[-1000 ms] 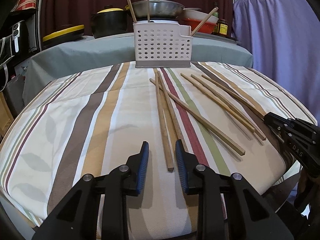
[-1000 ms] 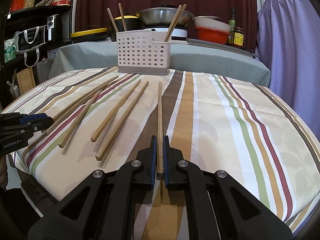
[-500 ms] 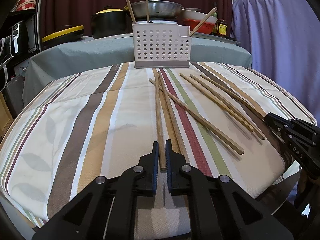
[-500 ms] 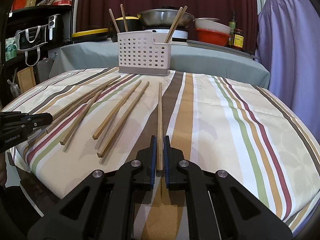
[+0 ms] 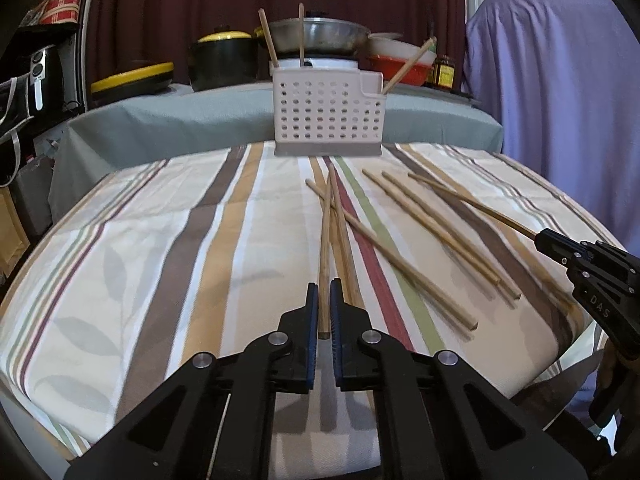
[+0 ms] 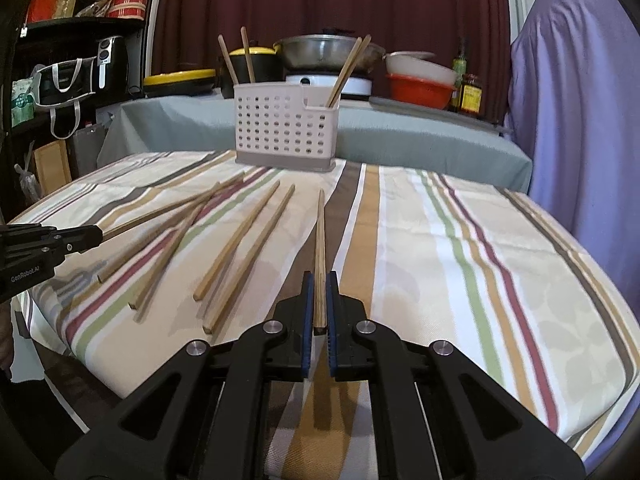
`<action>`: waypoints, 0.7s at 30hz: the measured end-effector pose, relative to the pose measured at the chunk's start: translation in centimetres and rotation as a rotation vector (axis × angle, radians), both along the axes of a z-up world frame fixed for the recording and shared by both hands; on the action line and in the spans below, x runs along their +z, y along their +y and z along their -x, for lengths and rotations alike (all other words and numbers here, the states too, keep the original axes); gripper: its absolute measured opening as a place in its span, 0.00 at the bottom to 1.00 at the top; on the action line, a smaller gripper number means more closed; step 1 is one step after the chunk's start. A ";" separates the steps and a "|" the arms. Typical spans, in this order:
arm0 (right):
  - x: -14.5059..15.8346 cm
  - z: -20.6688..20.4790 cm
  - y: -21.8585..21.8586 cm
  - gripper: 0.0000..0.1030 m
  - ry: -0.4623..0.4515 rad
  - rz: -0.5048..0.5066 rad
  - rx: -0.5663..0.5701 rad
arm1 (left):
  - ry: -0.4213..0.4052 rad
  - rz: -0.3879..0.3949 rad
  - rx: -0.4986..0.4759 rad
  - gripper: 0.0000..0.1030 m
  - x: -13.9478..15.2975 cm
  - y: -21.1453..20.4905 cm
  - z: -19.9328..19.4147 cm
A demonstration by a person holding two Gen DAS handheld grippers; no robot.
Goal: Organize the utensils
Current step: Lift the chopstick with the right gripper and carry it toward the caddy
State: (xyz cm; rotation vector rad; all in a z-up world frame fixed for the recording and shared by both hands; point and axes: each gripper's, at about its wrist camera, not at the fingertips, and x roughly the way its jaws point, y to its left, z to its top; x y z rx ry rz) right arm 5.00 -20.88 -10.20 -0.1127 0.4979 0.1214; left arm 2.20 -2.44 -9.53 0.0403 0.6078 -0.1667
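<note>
The left gripper (image 5: 324, 308) is closed tight on the near end of one chopstick (image 5: 325, 248). The right gripper (image 6: 319, 300) is closed tight on another chopstick (image 6: 320, 248). More loose chopsticks (image 6: 244, 240) lie side by side on the striped tablecloth (image 6: 460, 260) between the two grippers. The white basket (image 5: 326, 116) stands at the far edge of the cloth, with a few chopsticks sticking up out of it.

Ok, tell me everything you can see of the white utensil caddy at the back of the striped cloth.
The utensil caddy is a white plastic box with rows of round holes, a grey base and a lower, stepped compartment on one end. It stands upright at the far edge of the striped tablecloth. Two chopsticks lean in the taller section, two in the lower one. No gripper touches it.
</note>
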 end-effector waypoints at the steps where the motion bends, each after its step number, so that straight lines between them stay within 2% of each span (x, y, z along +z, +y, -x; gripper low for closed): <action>1: 0.4 0.1 0.0 0.06 -0.011 0.000 -0.002 | -0.013 0.001 0.001 0.06 0.4 0.0 0.1; 12: 5.4 0.8 -0.3 0.06 -0.127 0.005 -0.020 | -0.149 0.035 0.000 0.06 5.2 0.5 0.0; 21: 8.6 0.3 -0.8 0.06 -0.187 -0.010 -0.031 | -0.253 0.043 -0.016 0.06 9.3 0.1 -1.3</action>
